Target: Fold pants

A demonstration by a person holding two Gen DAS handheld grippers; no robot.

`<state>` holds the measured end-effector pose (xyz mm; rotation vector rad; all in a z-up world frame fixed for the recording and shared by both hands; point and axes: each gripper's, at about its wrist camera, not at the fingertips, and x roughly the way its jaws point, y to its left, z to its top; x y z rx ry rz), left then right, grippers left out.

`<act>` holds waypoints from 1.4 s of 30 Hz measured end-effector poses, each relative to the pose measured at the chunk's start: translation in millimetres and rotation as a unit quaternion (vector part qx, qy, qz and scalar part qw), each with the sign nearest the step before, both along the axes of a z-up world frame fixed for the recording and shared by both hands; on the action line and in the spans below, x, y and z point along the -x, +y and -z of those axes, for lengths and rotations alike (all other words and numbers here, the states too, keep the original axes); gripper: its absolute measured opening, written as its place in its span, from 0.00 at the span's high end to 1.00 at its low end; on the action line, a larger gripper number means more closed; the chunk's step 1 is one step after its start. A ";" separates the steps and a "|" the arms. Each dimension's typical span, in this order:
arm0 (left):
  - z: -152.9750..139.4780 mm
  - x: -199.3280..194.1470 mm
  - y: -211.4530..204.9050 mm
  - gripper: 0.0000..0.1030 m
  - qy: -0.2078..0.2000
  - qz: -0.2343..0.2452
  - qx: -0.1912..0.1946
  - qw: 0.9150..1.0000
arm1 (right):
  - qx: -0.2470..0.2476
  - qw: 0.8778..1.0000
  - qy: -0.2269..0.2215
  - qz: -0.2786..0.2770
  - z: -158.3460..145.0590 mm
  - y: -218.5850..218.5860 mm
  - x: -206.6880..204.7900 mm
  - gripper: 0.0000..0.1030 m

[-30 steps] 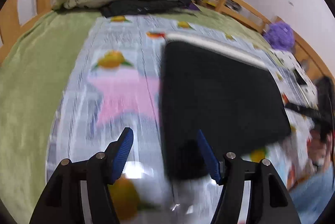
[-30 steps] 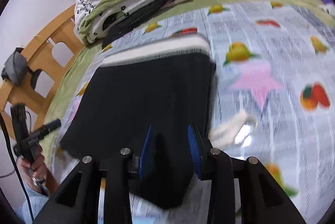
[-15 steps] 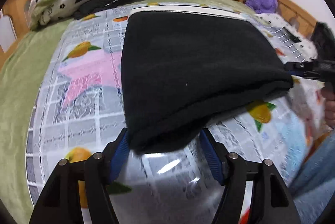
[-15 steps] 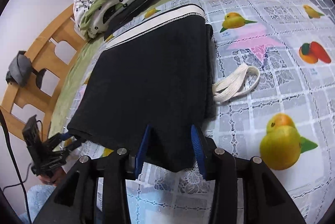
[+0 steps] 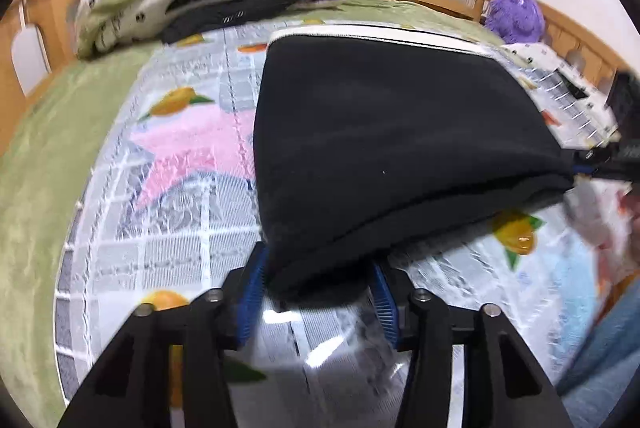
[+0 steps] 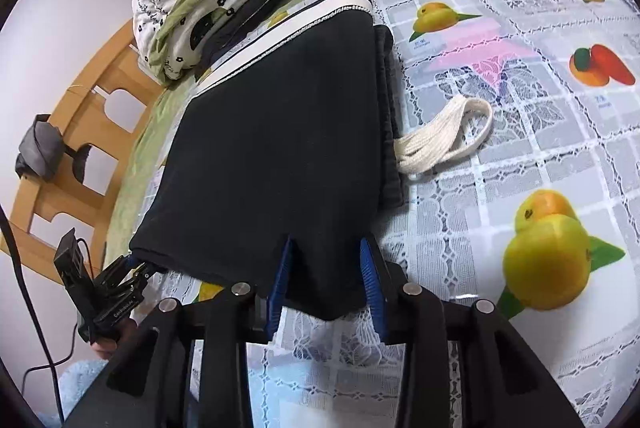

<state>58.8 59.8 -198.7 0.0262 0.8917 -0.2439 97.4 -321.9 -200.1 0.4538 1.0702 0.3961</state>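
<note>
Your left gripper point(image 5: 318, 294) has the near corner of the black pants point(image 5: 384, 131) between its two blue pads; the jaws stand partly apart with the folded cloth filling the gap, and the pads touch it on both sides. Your right gripper point(image 6: 326, 286) holds the other near corner of the pants point(image 6: 280, 131) in the same way, jaws narrowed on the thick edge. Ahead of both jaws, the pants lie folded on the fruit-printed cloth point(image 6: 520, 131), the white waistband point(image 6: 288, 31) at the far end. Right of the right jaws, a cream drawstring loop point(image 6: 444, 135) sticks out from the pants.
</note>
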 end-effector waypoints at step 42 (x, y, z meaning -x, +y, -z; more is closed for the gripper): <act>2.9 7.3 -12.9 0.77 0.004 0.060 0.030 0.998 | 0.000 0.999 -0.041 0.030 -11.0 -31.3 0.3 0.90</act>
